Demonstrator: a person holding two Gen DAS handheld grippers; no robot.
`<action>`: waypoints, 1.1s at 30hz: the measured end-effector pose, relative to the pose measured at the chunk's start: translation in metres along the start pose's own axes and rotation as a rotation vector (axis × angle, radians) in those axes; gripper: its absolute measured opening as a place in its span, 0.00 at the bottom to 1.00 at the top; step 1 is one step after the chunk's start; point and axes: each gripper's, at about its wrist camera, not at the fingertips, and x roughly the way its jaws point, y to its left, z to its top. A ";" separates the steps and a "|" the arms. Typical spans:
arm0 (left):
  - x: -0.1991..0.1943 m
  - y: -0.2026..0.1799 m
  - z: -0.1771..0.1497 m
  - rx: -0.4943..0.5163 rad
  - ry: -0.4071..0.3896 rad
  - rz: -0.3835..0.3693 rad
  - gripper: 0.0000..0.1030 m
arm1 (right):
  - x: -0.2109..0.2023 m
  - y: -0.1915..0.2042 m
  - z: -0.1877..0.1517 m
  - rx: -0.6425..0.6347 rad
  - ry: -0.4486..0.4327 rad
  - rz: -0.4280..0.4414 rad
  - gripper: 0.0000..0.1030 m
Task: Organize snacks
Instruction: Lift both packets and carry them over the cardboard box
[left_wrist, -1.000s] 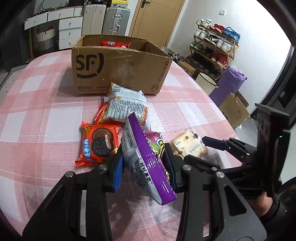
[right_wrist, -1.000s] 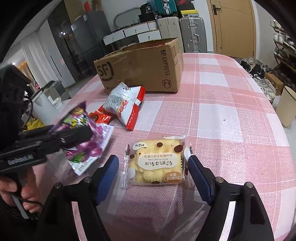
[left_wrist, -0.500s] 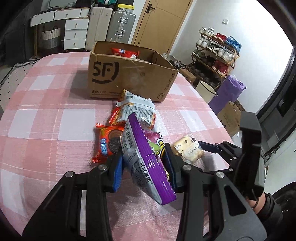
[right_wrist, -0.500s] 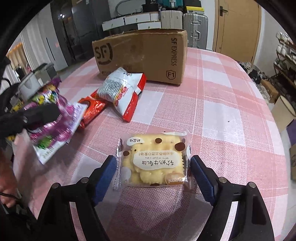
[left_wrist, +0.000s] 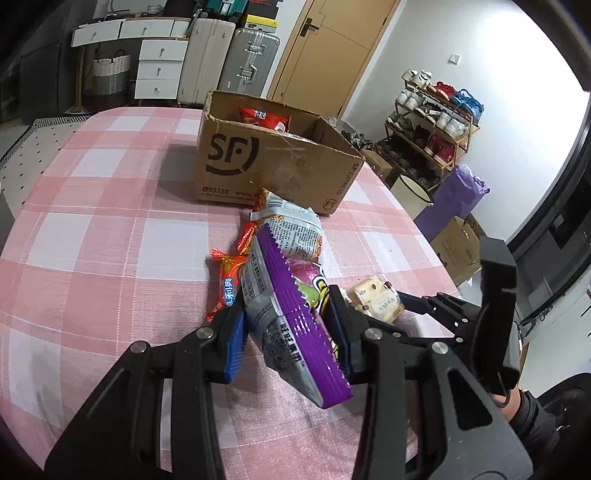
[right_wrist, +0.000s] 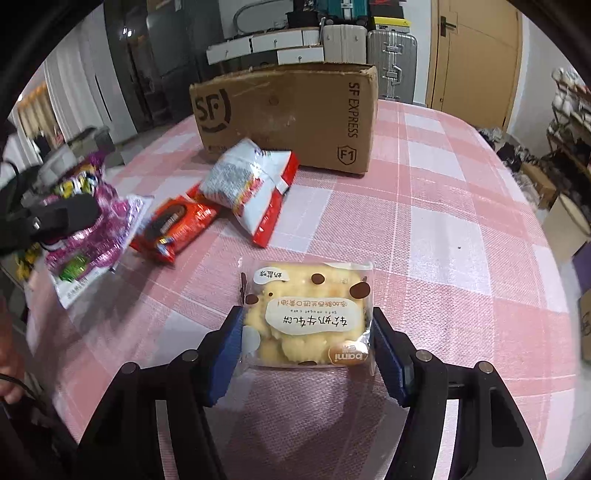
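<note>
My left gripper (left_wrist: 286, 321) is shut on a purple snack bag (left_wrist: 295, 343) and holds it tilted above the pink checked table (left_wrist: 110, 236). From the right wrist view, that bag (right_wrist: 92, 229) hangs at the left edge. My right gripper (right_wrist: 306, 332) is closing on a clear packet of yellow nougat cake (right_wrist: 306, 314) that lies on the cloth. Its blue pads (right_wrist: 231, 343) touch the wrapper on both sides. An open SF cardboard box (left_wrist: 273, 162) stands farther back, with a red packet (left_wrist: 264, 118) inside.
A white and red bag (right_wrist: 255, 184) and a red cookie packet (right_wrist: 177, 225) lie between the box and the grippers. Past the table's right edge are a shoe rack (left_wrist: 436, 110), a purple bag (left_wrist: 458, 199) and floor boxes (left_wrist: 458, 247). Suitcases (left_wrist: 229, 55) stand behind.
The right jaws have drawn in from wide apart until they touch the cake packet. The left gripper has risen and drawn back with the purple bag still in its grip.
</note>
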 end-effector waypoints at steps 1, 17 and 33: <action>-0.003 0.001 0.000 -0.001 -0.004 0.001 0.35 | -0.002 0.000 0.001 0.009 -0.004 0.008 0.64; -0.033 -0.004 0.028 0.013 -0.080 0.020 0.35 | -0.072 -0.019 0.053 0.185 -0.160 0.287 0.64; -0.066 -0.017 0.117 0.076 -0.170 0.051 0.35 | -0.127 -0.007 0.140 0.105 -0.287 0.311 0.65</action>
